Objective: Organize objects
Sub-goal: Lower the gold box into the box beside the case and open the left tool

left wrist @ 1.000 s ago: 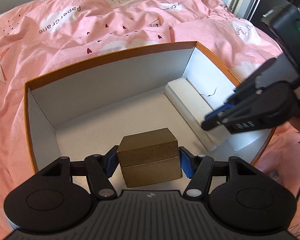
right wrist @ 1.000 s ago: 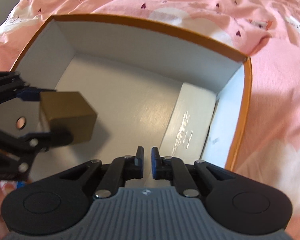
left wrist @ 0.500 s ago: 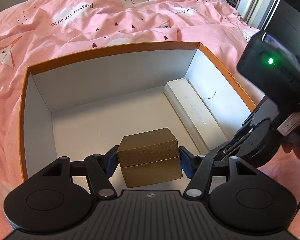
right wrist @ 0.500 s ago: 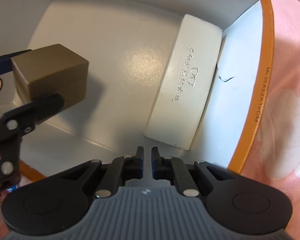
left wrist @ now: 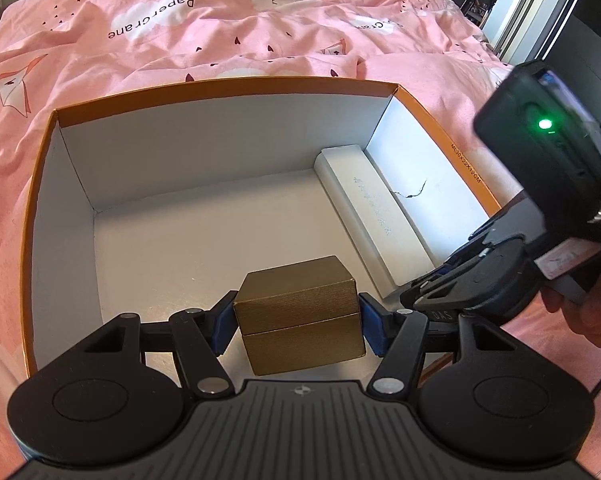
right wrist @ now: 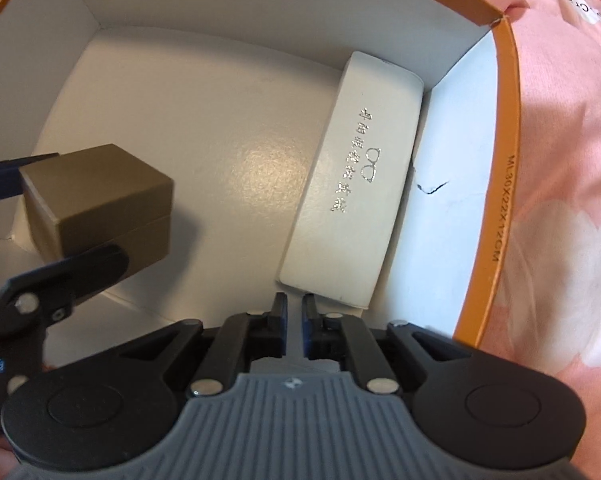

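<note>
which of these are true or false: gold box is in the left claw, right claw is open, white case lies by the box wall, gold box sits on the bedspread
1. The left claw grips the gold box: true.
2. The right claw is open: false, it is shut and empty.
3. The white case lies along a wall inside the orange box: true.
4. The gold box sits on the pink bedspread: false, it is within the orange box.

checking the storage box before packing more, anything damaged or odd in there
One flaw: a small dark jagged crack or tear on the orange box's inner wall, beside the white glasses case. Nothing else looks off.
</note>
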A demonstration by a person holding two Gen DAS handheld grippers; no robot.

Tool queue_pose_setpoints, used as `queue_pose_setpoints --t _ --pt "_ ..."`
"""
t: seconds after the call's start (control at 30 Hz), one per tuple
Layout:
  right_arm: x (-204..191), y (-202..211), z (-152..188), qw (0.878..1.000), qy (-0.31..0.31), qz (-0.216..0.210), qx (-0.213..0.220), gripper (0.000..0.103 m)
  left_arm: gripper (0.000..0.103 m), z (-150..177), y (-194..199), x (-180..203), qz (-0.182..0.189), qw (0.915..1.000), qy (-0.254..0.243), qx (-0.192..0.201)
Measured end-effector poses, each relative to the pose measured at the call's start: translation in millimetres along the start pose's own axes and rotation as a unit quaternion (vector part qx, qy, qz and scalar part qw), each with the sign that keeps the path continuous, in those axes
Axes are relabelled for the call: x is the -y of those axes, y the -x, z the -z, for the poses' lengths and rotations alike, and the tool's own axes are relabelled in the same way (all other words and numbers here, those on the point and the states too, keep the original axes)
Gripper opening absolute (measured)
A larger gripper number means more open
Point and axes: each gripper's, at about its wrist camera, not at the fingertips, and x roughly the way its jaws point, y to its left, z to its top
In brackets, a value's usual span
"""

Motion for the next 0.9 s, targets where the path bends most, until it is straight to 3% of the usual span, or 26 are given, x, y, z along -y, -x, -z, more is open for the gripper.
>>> queue_pose_setpoints --t 0.1,0.23,0.47,0.6,0.73,0.9 --pt "-2.3 19.5 6.3 0.999 0.007 -0.009 0.04 0.01 0.072 -1.0 0.8 2.1 0.004 1.0 0.006 0.003" --pt "-1.4 50.6 19.0 0.993 0.006 0.011 0.115 0.011 0.072 -3.3 3.1 7.7 0.017 0.9997 0.013 0.008" --pt "24.0 93.0 57.2 0.975 -0.053 0.047 0.211 0.012 0.072 -5.6 1.7 21.1 0.036 0.9991 0.016 0.012" --pt "53.2 98.4 71.7 0.969 -0.09 0.053 0.225 0.024 0.072 -8.3 -3.6 25.4 0.059 0.9979 0.026 0.002" --pt "71.4 90.6 81.6 0.967 -0.108 0.039 0.226 0.025 0.072 -11.8 -10.6 31.8 0.08 0.996 0.034 -0.016" --pt "74.0 89.3 83.5 0.965 -0.111 0.029 0.237 0.026 0.072 -17.9 -18.8 41.3 0.082 0.9952 0.03 -0.045"
